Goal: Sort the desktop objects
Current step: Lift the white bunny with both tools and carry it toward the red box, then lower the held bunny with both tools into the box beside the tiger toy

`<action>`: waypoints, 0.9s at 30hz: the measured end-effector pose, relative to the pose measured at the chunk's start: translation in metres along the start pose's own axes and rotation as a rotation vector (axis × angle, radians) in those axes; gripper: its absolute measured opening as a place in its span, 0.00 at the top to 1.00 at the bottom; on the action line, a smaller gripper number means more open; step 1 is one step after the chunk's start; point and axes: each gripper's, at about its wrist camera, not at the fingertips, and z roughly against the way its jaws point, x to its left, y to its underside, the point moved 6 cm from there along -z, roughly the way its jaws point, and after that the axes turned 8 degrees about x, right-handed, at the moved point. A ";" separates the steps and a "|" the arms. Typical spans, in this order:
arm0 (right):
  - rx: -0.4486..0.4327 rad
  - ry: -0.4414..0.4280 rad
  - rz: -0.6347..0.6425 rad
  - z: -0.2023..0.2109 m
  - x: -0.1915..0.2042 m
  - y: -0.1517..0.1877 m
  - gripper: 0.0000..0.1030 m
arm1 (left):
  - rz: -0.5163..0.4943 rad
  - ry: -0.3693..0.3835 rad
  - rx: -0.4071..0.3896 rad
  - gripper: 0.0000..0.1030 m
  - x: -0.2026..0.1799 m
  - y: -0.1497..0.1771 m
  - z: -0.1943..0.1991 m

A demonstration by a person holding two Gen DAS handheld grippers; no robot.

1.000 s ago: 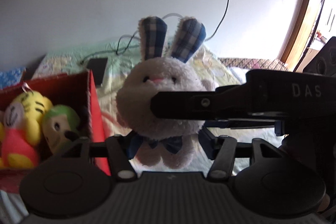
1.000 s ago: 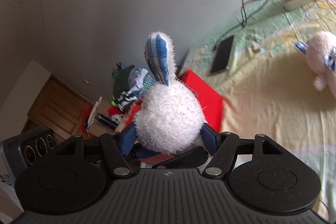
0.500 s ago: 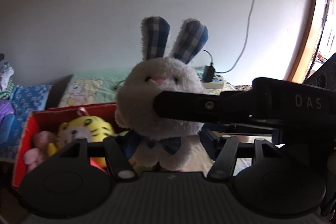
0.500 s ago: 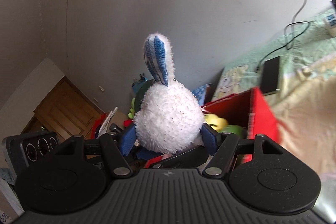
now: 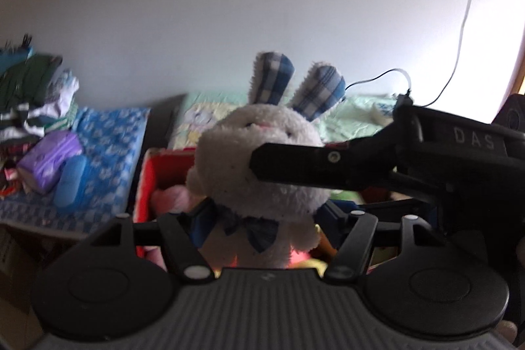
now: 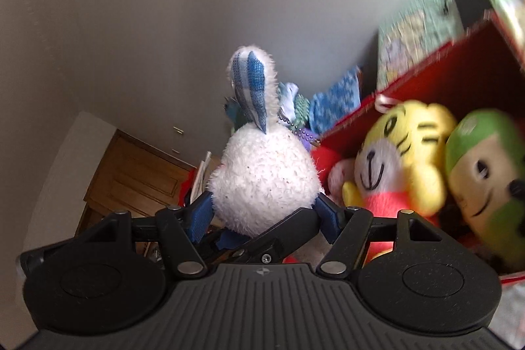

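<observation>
One white plush bunny (image 5: 259, 166) is clamped by both the left gripper (image 5: 262, 223) and right gripper (image 6: 262, 214), jaws closed on it. Behind the bunny, one red box (image 6: 423, 77) is seen with two plush toys inside: tiger (image 6: 397, 159), green-capped doll (image 6: 485, 173).

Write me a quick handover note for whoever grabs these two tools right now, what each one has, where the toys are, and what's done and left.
Left tool: shut on the white bunny, gripping its lower body by the bow.
Right tool: shut on the same bunny, gripping its head from the side, so both tools hold one toy.
Red box: just beside and below the bunny, open.
Done: a yellow tiger plush and a green-capped plush already lie in the box, with something pink next to them.
Left: move the bunny over the box, open both tools and let it drop in. Other toys may remain on the bed; these views do not show any.
</observation>
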 end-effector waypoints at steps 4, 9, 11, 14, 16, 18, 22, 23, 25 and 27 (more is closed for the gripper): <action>0.028 0.038 -0.045 -0.019 -0.006 -0.003 0.33 | 0.024 0.011 0.043 0.34 0.018 0.007 -0.011; 0.063 0.106 -0.075 -0.038 -0.018 -0.004 0.34 | 0.038 0.015 0.094 0.34 0.031 0.014 -0.024; 0.070 0.136 -0.078 -0.043 -0.023 -0.005 0.34 | 0.038 0.021 0.107 0.34 0.034 0.016 -0.030; 0.082 0.193 -0.072 -0.045 -0.029 0.000 0.35 | 0.037 0.036 0.122 0.34 0.037 0.017 -0.039; 0.084 0.192 -0.079 -0.044 -0.032 0.003 0.35 | 0.035 0.039 0.132 0.32 0.038 0.017 -0.044; 0.081 0.201 -0.076 -0.043 -0.033 0.005 0.35 | 0.031 0.041 0.138 0.31 0.038 0.018 -0.049; 0.070 0.220 -0.068 -0.042 -0.035 0.005 0.35 | 0.026 0.049 0.144 0.27 0.038 0.018 -0.055; 0.070 0.224 -0.068 -0.046 -0.038 0.002 0.35 | 0.028 0.053 0.145 0.26 0.038 0.018 -0.055; 0.065 0.223 -0.071 -0.046 -0.041 -0.001 0.35 | 0.035 0.068 0.149 0.25 0.038 0.018 -0.056; 0.046 0.220 -0.062 -0.041 -0.039 -0.003 0.35 | 0.036 0.072 0.157 0.24 0.038 0.019 -0.058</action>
